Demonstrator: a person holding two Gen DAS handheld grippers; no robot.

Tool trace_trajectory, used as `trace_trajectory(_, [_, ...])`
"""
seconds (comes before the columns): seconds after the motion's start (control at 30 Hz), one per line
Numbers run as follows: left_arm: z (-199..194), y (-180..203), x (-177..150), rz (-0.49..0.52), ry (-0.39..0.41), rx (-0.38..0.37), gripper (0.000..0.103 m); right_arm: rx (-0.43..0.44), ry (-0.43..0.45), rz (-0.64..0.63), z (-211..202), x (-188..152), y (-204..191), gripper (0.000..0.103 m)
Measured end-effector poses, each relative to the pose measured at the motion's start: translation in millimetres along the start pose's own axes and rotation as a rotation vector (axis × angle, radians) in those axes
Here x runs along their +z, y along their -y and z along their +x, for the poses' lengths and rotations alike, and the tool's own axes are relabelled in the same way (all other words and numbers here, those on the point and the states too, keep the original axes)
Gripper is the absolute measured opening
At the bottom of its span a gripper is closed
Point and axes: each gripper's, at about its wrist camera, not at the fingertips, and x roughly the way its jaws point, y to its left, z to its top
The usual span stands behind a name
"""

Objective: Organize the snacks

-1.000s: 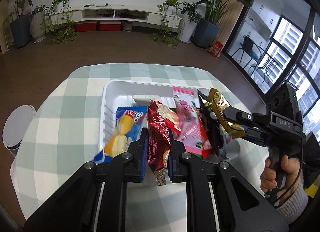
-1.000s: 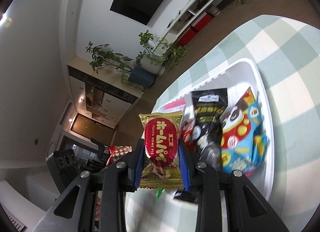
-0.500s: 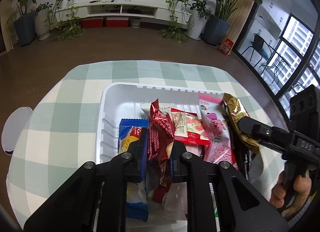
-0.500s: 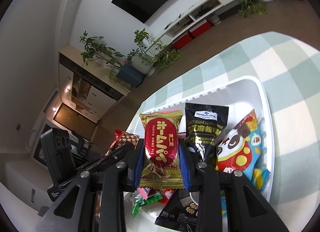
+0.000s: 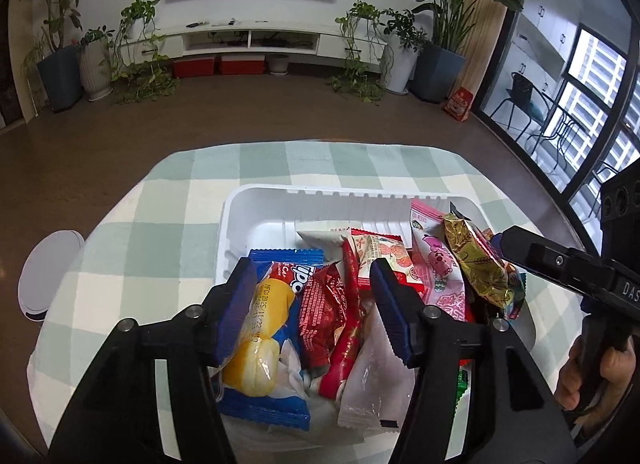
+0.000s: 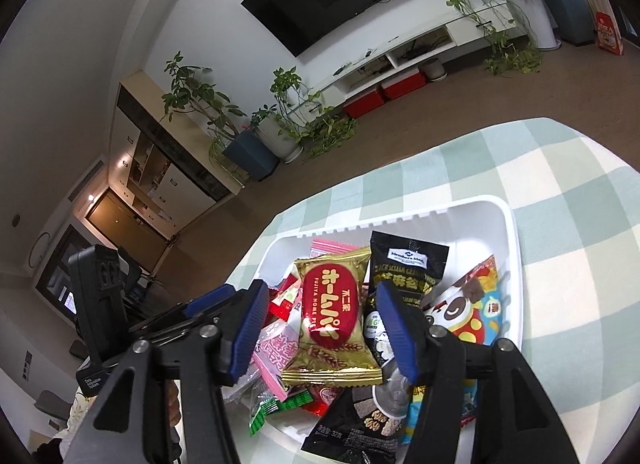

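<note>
The gold-and-red packet (image 6: 334, 314) reads "FUJIYA HOME PIE" beside Japanese lettering. The black packet (image 6: 404, 268) carries a white "Member's Mark" label over "BLACK SESAME". The black pouch (image 6: 352, 426) at the front shows "32". The right gripper (image 5: 532, 256) body bears "DAS". The blue packet (image 5: 276, 292) shows "ipo" and a printed date, too blurred to read.

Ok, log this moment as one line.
left gripper: open, just released red foil packet | right gripper: open, released gold-and-red pie packet | both in white plastic tray

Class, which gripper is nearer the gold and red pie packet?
Right. The right gripper straddles the gold and red pie packet, fingers just opened; the left gripper is beside it, over red packets.
</note>
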Motion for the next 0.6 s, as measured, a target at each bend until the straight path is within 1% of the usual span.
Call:
trace_trajectory(0.2, [-21, 1, -9, -0.011, 0.029, 0.013, 0.057, 0.001, 0.012, -0.020, -10, -3, -7, 0.062])
trace_trajectory(0.3, [-34, 1, -18, -0.026, 0.045, 0.010, 0.058, 0.000, 0.026, -0.040, -20, -5, -15, 0.068])
trace_trajectory(0.4, [-52, 0, -29, -0.047, 0.066, 0.001, 0.063, 0.003, 0.036, -0.051, -31, -8, -23, 0.070])
trace_trajectory(0.47, [-64, 0, -38, -0.065, 0.079, -0.001, 0.076, 0.000, 0.043, -0.072, -40, -11, -31, 0.075])
trace_trajectory(0.53, [-76, 0, -48, -0.079, 0.088, -0.011, 0.078, -0.007, 0.056, -0.097, -48, -15, -39, 0.080])
trace_trajectory(0.6, [-89, 4, -59, -0.075, 0.095, -0.003, 0.080, -0.009, 0.064, -0.117, -60, -22, -46, 0.085])
